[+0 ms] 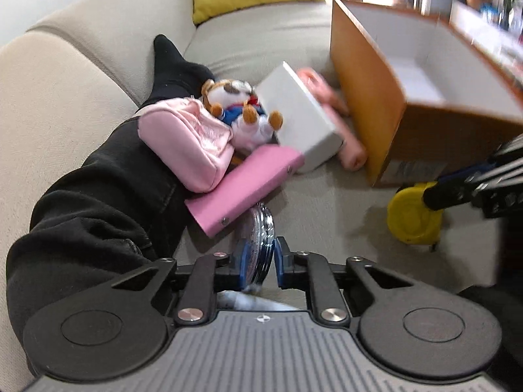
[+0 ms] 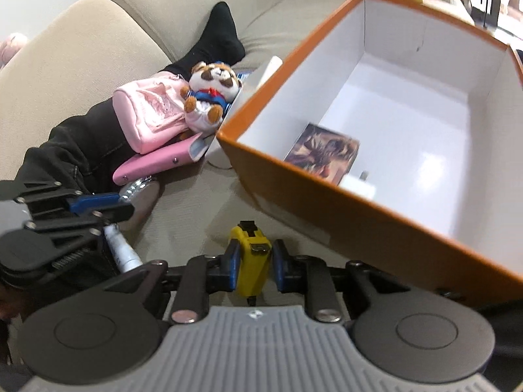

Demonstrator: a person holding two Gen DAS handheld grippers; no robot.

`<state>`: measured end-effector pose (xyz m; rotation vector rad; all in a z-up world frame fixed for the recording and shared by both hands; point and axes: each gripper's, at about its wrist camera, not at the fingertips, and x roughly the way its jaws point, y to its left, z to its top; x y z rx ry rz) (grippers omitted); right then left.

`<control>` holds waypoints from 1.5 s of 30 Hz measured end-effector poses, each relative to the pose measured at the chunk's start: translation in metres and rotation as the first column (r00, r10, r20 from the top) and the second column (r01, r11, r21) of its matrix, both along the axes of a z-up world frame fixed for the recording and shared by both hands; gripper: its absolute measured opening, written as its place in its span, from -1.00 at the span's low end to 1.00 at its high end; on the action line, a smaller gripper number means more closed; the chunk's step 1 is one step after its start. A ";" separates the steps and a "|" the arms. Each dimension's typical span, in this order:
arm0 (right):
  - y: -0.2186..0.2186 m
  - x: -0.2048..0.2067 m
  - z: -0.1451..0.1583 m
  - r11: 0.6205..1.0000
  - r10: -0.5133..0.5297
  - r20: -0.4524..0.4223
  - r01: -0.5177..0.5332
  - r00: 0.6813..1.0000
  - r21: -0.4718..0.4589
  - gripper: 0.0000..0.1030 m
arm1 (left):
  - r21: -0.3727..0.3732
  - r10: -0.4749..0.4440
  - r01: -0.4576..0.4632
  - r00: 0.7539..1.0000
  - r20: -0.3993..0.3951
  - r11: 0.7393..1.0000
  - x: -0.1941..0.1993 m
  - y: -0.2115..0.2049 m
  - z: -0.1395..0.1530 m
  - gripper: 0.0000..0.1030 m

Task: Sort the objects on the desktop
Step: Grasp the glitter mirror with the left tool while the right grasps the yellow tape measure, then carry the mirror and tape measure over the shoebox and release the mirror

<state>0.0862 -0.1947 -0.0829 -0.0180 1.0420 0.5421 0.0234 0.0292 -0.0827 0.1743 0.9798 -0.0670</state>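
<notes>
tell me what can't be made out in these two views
- Left wrist view: orange box motion-blurred, its contents not visible.
- Left wrist view: pink object mostly hidden behind white box.
- Right wrist view: white item in the box cut off by the near wall.

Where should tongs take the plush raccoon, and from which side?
Grip the plush raccoon across its soft body, below the head, coming down from above. It sits propped against the pink pouch with the white box tight on the other side, so side approaches look blocked.

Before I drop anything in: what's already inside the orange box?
Inside the orange box: a small picture-printed box and a white plug. Its near wall hides the floor closest to the camera.
</notes>
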 end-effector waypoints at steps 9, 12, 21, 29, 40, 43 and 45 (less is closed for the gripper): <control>0.019 -0.005 -0.014 0.988 0.073 0.065 -0.063 0.995 -0.141 -0.57 | -0.158 -0.018 0.011 0.999 -0.040 0.987 0.004 0.011 -0.006 -0.73; 0.022 -0.006 -0.015 0.987 0.099 0.052 -0.091 0.994 -0.135 -0.57 | -0.170 -0.020 0.014 0.999 -0.034 0.985 0.003 0.015 -0.008 -0.72; 0.022 -0.005 -0.017 0.989 0.119 0.019 -0.117 0.993 -0.087 -0.57 | -0.122 -0.067 0.063 0.997 -0.029 0.990 0.005 0.004 -0.013 -0.68; 0.016 -0.005 -0.025 0.994 0.104 -0.055 -0.105 0.993 -0.015 -0.60 | -0.159 -0.083 0.076 0.996 -0.043 0.984 0.005 -0.004 -0.019 -0.69; -0.024 0.002 0.034 0.977 0.142 -0.053 -0.131 0.989 0.168 -0.59 | -0.287 -0.115 0.128 0.992 0.059 0.950 0.000 -0.002 0.037 -0.72; -0.042 0.007 0.069 0.971 0.137 0.009 -0.136 0.990 0.198 -0.59 | -0.298 -0.164 0.192 0.980 0.116 0.935 0.005 -0.010 0.064 -0.72; -0.056 0.012 0.092 0.974 0.110 0.062 -0.120 0.992 0.194 -0.59 | -0.307 -0.202 0.240 0.968 0.152 0.921 0.015 -0.017 0.083 -0.72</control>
